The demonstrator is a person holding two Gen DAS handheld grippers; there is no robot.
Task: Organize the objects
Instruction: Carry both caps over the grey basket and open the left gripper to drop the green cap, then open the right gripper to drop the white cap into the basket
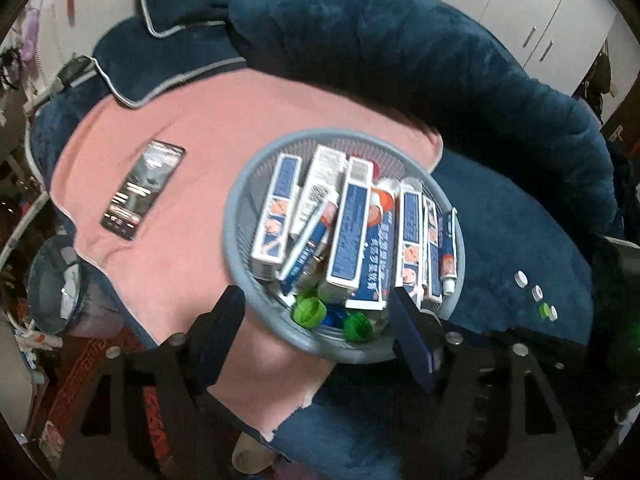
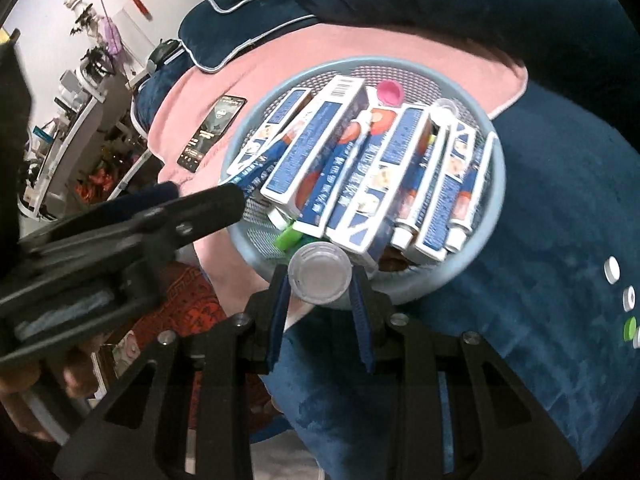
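- Two grippers over the basket (image 2: 496, 184), a round grey-blue mesh one sitting half on the pink towel (image 1: 192, 184), half on the blue blanket (image 2: 560, 240).
- My right gripper (image 2: 320, 276) is clamped on a clear plastic cap (image 2: 319, 275), pads tight on both its sides, cap hanging just above the basket's near rim.
- My left gripper (image 1: 318, 312) stands wide w/ nothing between the fingers; they straddle the basket's near edge, over the green caps (image 1: 308, 312) in the bottom.
- Basket already holds blue-and-white boxes (image 2: 320, 152) and tubes (image 2: 466, 200) lying side by side, plus a pink cap (image 2: 390, 92) at its far side.
- Step in hand, I'd say: drop the clear cap in w/ the other caps. Doing it well = carry it inward past the rim first, toward the near gap where the green caps lie, not over the boxes, where it could bounce or roll off.
- Go low before letting go; the cap is light and round, so a high release may skip out onto the blanket.
- Keep the left fingers off the rim so the basket isn't tipped off the towel edge.
- Still loose: four small caps (image 2: 624, 308), white and green, on the blanket right of the basket – prob. next.
- Phone (image 1: 144, 188) lies on the towel left of the basket, well apart; leave it.
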